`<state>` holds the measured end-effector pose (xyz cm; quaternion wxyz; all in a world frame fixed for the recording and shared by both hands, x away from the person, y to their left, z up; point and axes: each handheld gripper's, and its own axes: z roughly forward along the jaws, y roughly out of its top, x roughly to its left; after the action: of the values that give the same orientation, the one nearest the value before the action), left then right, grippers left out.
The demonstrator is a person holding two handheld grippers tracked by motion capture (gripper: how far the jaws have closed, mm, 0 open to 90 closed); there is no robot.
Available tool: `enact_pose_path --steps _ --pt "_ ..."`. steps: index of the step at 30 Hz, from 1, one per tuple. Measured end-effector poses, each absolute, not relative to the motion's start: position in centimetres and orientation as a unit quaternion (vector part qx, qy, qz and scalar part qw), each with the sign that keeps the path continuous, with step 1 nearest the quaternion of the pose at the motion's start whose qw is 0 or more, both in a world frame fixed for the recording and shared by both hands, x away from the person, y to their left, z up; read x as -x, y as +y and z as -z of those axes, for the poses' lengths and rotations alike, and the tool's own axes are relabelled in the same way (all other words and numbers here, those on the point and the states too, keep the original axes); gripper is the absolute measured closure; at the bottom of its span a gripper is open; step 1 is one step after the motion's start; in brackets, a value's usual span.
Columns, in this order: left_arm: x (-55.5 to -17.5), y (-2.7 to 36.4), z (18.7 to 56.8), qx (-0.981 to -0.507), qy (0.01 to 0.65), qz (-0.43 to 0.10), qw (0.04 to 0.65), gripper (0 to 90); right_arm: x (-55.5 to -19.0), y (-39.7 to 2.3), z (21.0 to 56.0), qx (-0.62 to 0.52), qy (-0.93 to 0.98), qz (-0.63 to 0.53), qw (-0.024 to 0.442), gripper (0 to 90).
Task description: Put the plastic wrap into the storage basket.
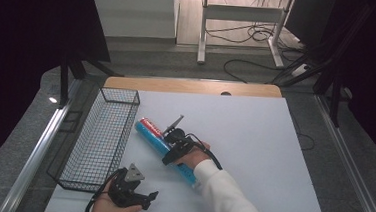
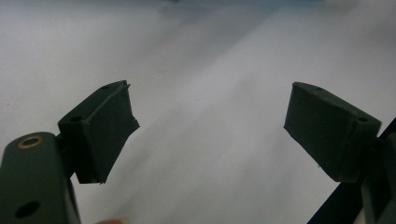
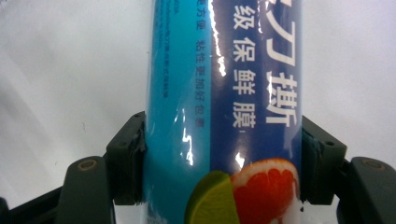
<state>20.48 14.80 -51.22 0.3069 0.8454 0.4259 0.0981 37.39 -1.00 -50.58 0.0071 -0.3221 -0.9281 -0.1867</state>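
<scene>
1. The right hand-held gripper [image 1: 173, 146], at centre frame, is clamped on a blue box of cling film [image 1: 165, 149]; in the right gripper view both jaws press the box's sides [image 3: 224, 116].
2. The box lies diagonally on the white tabletop [image 1: 253, 140], just beside a red tube [image 1: 150, 127].
3. The left hand-held gripper [image 1: 142, 198], at lower left near the tabletop's front edge, has its jaws spread wide over bare surface.
4. A wire basket [image 1: 98, 140] lines the left edge; the right half lies open.

Wire basket [image 1: 101, 140] at table [image 1: 253, 140] left edge; film box [image 1: 161, 144] just right (diagonal).
</scene>
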Motion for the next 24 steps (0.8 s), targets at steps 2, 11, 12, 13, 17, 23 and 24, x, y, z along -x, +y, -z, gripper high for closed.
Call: enact_pose_path --steps 2,11,12,13,17,23,24 --pt "-20.4 14.8 51.2 -0.845 0.426 -0.098 0.307 15.5 -37.5 -1.2 50.2 0.332 -0.922 0.198 0.020 32.5" --pt "-20.4 14.8 51.1 -0.844 0.426 -0.099 0.309 15.5 -37.0 -2.7 48.8 0.342 -0.909 0.236 0.037 32.5" --pt "-20.5 14.8 51.1 -0.844 0.426 -0.099 0.309 15.5 -37.0 -2.7 48.8 0.342 -0.909 0.236 0.037 32.5" --pt "-20.5 14.8 51.2 -0.845 0.426 -0.099 0.308 15.5 -36.9 -3.1 48.4 0.346 -0.905 0.246 0.038 32.5" --pt "-20.5 14.8 51.1 -0.843 0.428 -0.100 0.312 15.6 -36.3 -5.1 47.0 0.356 -0.889 0.284 0.040 32.5" --pt "-20.5 14.7 51.0 -0.841 0.427 -0.094 0.319 15.9 -35.5 -8.3 45.7 0.380 -0.861 0.333 0.055 32.5" --pt "-20.5 14.7 51.0 -0.841 0.427 -0.094 0.319 15.9 -35.3 -8.7 45.6 0.382 -0.858 0.340 0.054 32.5"
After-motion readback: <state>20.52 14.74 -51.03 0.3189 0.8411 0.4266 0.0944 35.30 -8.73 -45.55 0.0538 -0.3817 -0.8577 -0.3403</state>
